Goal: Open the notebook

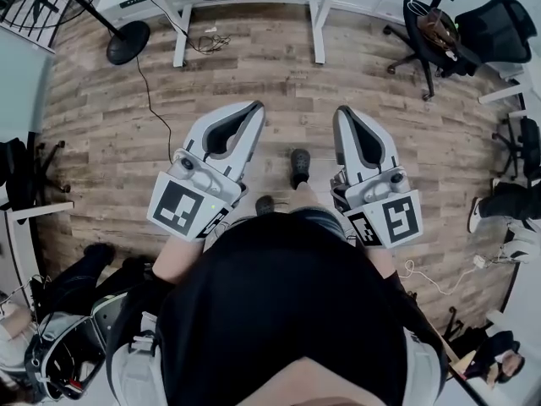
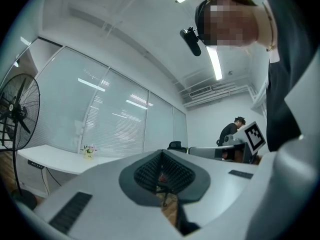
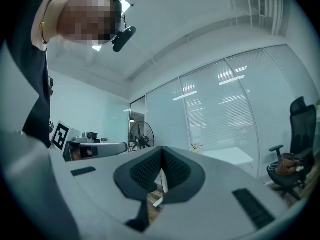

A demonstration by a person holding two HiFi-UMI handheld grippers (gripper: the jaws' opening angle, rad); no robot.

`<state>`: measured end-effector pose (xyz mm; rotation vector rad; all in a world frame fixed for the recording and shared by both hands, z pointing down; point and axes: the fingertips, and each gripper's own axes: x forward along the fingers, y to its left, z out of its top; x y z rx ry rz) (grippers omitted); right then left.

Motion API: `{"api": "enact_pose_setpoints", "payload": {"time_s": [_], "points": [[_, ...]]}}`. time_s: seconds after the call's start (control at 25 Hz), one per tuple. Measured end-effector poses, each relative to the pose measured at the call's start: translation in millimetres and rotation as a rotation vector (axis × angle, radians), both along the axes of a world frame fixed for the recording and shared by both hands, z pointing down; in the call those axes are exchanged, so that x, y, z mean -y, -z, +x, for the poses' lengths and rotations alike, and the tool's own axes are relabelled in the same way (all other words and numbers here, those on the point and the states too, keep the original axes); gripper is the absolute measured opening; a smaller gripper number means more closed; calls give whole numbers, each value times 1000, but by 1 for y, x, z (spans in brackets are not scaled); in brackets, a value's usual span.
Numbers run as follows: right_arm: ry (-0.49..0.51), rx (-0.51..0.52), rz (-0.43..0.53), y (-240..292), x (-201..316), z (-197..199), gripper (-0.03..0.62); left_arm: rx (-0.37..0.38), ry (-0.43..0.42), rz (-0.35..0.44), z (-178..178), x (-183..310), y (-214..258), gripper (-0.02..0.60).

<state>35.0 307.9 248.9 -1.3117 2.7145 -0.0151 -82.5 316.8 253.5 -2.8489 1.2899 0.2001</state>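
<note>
No notebook shows in any view. In the head view my left gripper point(image 1: 254, 109) and right gripper point(image 1: 344, 113) are held side by side in front of the person's body, over the wooden floor point(image 1: 279, 91). Both point away, roughly level. In the left gripper view the left gripper point(image 2: 162, 157) has its dark ribbed pads pressed together with nothing between them. The right gripper point(image 3: 161, 155) looks the same in the right gripper view: jaws together and empty. Each view shows the other gripper's marker cube off to the side.
A standing fan point(image 1: 127, 41) is at the far left, a white desk's legs point(image 1: 319, 32) straight ahead, and a black office chair point(image 1: 439, 32) at the far right. Cables point(image 1: 150, 100) trail over the floor. Another person point(image 2: 232, 133) stands in the background of the left gripper view.
</note>
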Motion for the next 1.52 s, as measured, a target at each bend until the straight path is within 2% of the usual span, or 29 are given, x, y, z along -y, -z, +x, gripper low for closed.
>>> {"api": "enact_pose_setpoints", "payload": {"time_s": [0.6,1.52], "points": [[25,13,7,4,93,24,3,8,58,22,17,89,6,11],[116,13,5,6,215,73,3,16,143,24,69,203,10,11]]}}
